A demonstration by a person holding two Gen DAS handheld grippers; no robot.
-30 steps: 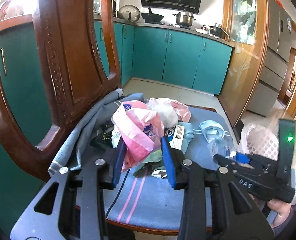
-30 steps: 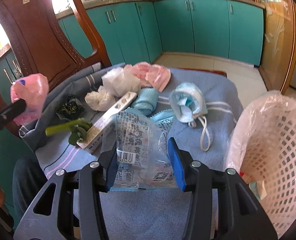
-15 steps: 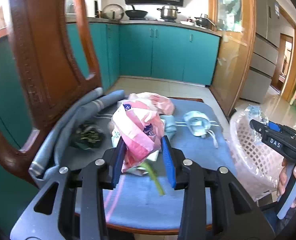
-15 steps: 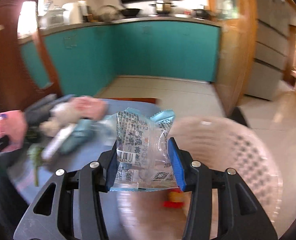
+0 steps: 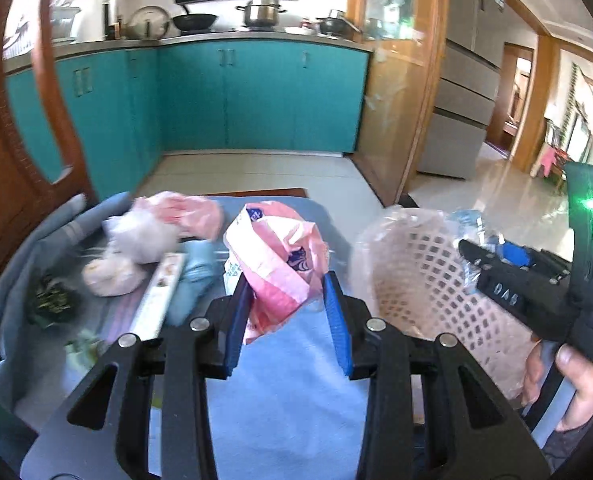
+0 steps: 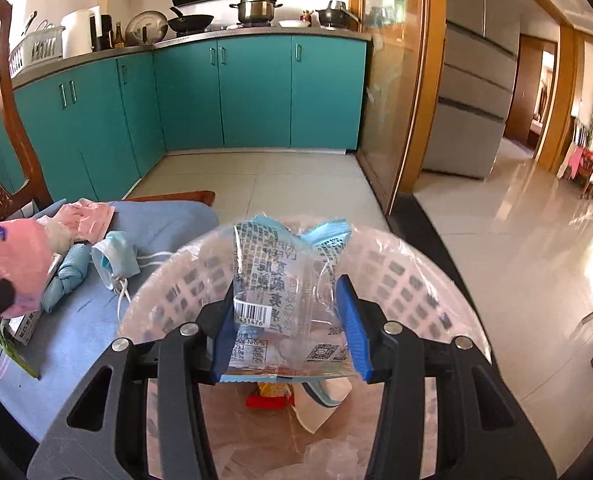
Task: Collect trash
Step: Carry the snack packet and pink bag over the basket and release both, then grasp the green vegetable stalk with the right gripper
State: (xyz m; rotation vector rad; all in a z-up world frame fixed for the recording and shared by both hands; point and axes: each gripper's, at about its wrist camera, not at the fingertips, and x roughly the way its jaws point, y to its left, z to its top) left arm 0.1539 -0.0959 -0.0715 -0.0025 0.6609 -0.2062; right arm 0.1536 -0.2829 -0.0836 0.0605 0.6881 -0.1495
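Wrapper (image 6: 284, 300) is sitting clamped between the right gripper's (image 6: 290, 324) blue jaws, hanging directly over the basket (image 6: 416, 276). Pink bag (image 5: 280, 268) is being gripped between the left gripper's (image 5: 288, 320) jaws, over the blue cushion (image 5: 288, 392) beside the basket.

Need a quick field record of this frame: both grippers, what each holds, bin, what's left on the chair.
left gripper: shut on crumpled pink plastic bag, above the chair seat
right gripper: shut on clear printed snack wrapper, over the bin opening
bin: pink lattice plastic basket with a clear liner, beside the chair; some trash already inside
seat: blue striped cloth over wooden chair
left on seat: light blue face mask, white crumpled tissue, long narrow carton, green vegetable stem
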